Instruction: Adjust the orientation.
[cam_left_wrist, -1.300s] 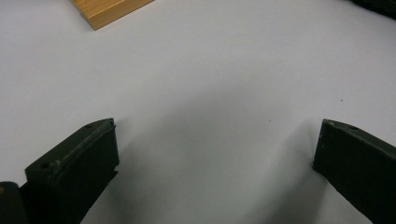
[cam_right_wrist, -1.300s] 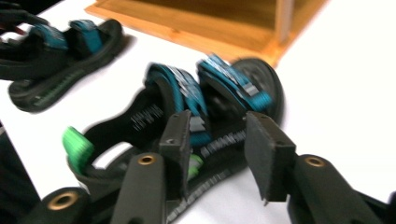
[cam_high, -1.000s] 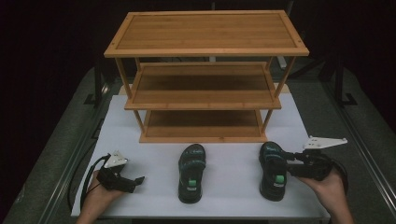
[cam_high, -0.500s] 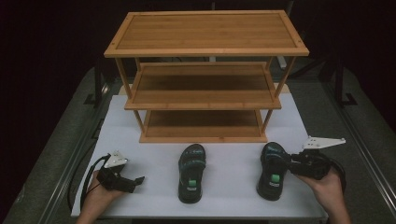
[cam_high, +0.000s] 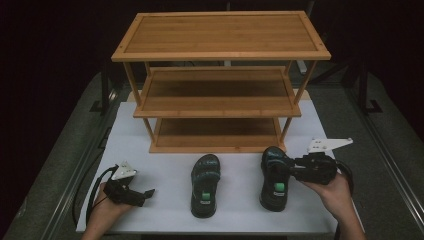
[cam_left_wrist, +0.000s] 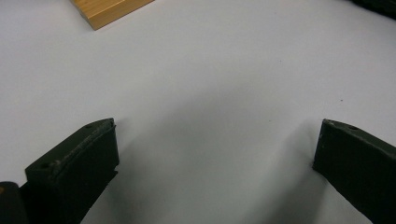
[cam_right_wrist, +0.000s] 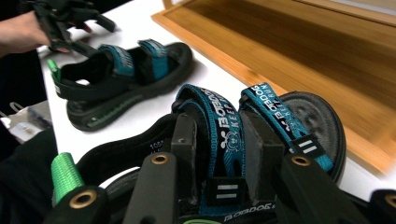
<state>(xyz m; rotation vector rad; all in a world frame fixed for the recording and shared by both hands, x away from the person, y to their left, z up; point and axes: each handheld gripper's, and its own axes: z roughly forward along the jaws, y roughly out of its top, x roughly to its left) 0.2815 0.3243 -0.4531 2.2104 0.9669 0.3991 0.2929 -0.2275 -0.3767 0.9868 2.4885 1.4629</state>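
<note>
Two black sandals with teal straps lie on the white board in front of a bamboo shoe rack (cam_high: 220, 80). My right gripper (cam_high: 288, 171) comes in from the right onto the right sandal (cam_high: 272, 187). In the right gripper view its jaws (cam_right_wrist: 217, 154) have just been closing and now pinch that sandal's middle teal strap (cam_right_wrist: 223, 122) between the pads. The left sandal (cam_high: 205, 185) lies free at the centre, and it also appears in the right gripper view as the farther sandal (cam_right_wrist: 121, 79). My left gripper (cam_high: 147, 192) rests at the front left, its jaws (cam_left_wrist: 217, 144) open over bare board.
The rack has three shelves, and its lowest shelf (cam_right_wrist: 299, 51) sits just behind the sandals. A corner of the rack's base (cam_left_wrist: 109, 9) lies ahead of the left gripper. The white board (cam_high: 165, 165) lies on a dark table with metal rails along both sides.
The right gripper and the right sandal have shifted left, toward the middle of the board. The left hand and the left sandal have stayed put.
</note>
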